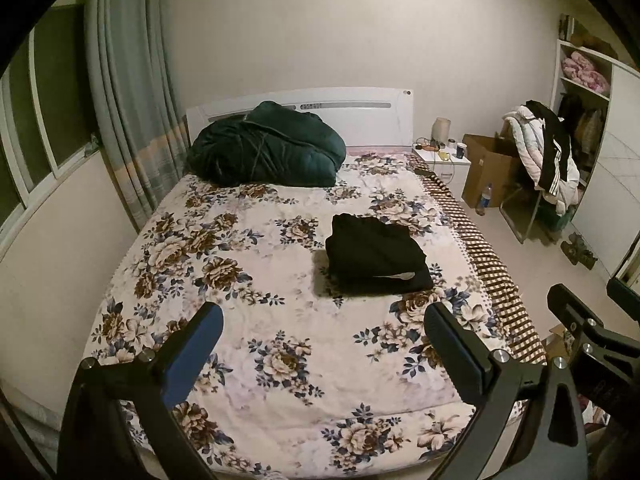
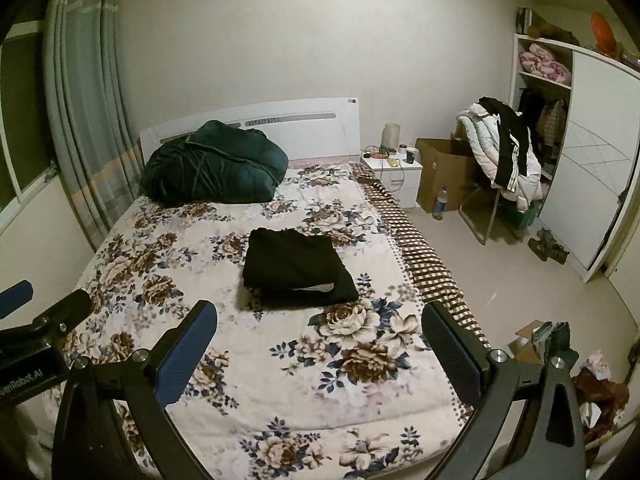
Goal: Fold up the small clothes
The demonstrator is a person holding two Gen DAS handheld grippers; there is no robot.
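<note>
A folded black garment (image 1: pixel 376 256) (image 2: pixel 296 270) lies in a neat rectangular stack on the floral bedspread (image 1: pixel 248 280) (image 2: pixel 192 264), right of the bed's middle, with a small white label showing at its near edge. My left gripper (image 1: pixel 324 316) hovers open above the near part of the bed, well short of the garment, nothing between its fingers. Beside it, my right gripper (image 2: pixel 320 316) is also open and empty, held back from the garment. In the left wrist view the right gripper's body shows at the right edge; the left gripper's body shows at the left edge of the right wrist view.
A dark green quilt bundle (image 1: pixel 264 144) (image 2: pixel 212 164) rests against the white headboard. Right of the bed stand a white nightstand (image 2: pixel 394 172), a cardboard box (image 2: pixel 444 168), a bottle (image 2: pixel 439 198), a chair draped with clothes (image 2: pixel 504 152) and a wardrobe (image 2: pixel 592 152). Curtains (image 1: pixel 128 92) hang left.
</note>
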